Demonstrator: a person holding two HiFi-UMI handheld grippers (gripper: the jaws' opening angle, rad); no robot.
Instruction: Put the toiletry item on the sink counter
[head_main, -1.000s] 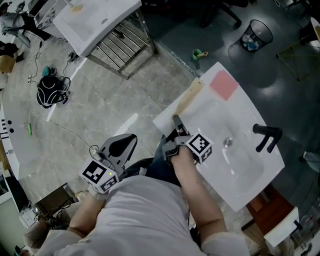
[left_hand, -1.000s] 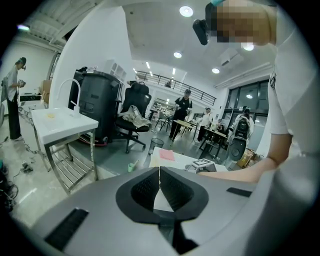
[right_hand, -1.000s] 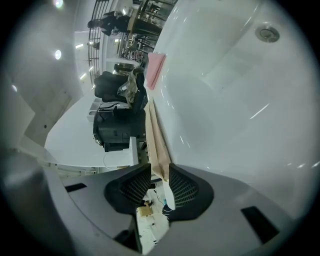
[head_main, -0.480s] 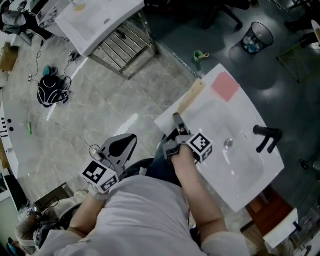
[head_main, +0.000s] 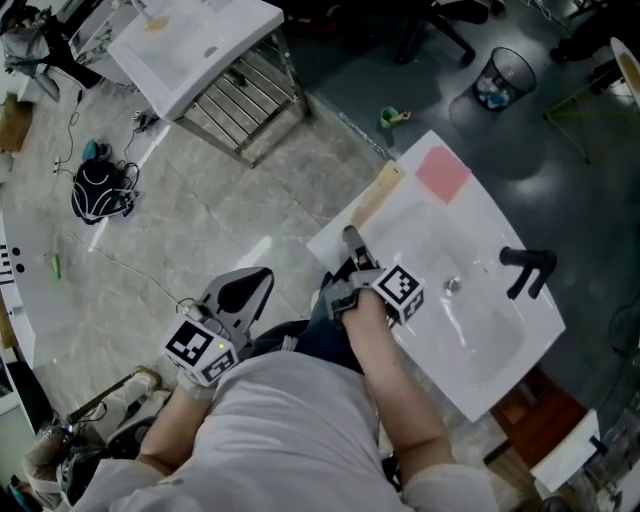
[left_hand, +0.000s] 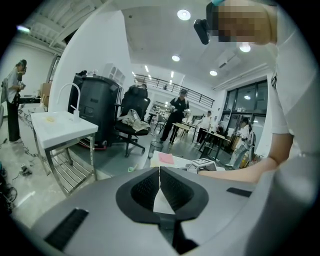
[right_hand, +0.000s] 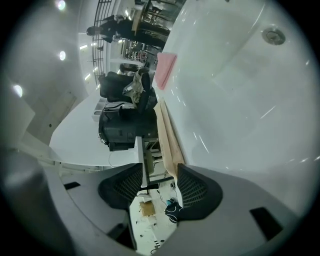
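A long flat beige item lies along the near-left edge of the white sink counter. My right gripper is at that item's near end, low over the counter corner. In the right gripper view the beige item runs down to the gap between the jaws of my right gripper. The jaws are opening and the pads do not press on it. My left gripper hangs off the counter, over the floor. In its own view the left gripper has its pads together with nothing held.
A pink flat piece, a drain and a black faucet are on the sink. A second white sink on a metal stand, a black bag, a green thing and a waste bin stand around.
Both grippers stay in place. The head view has shifted a little, and the gap between the right jaws is too small in it to compare.
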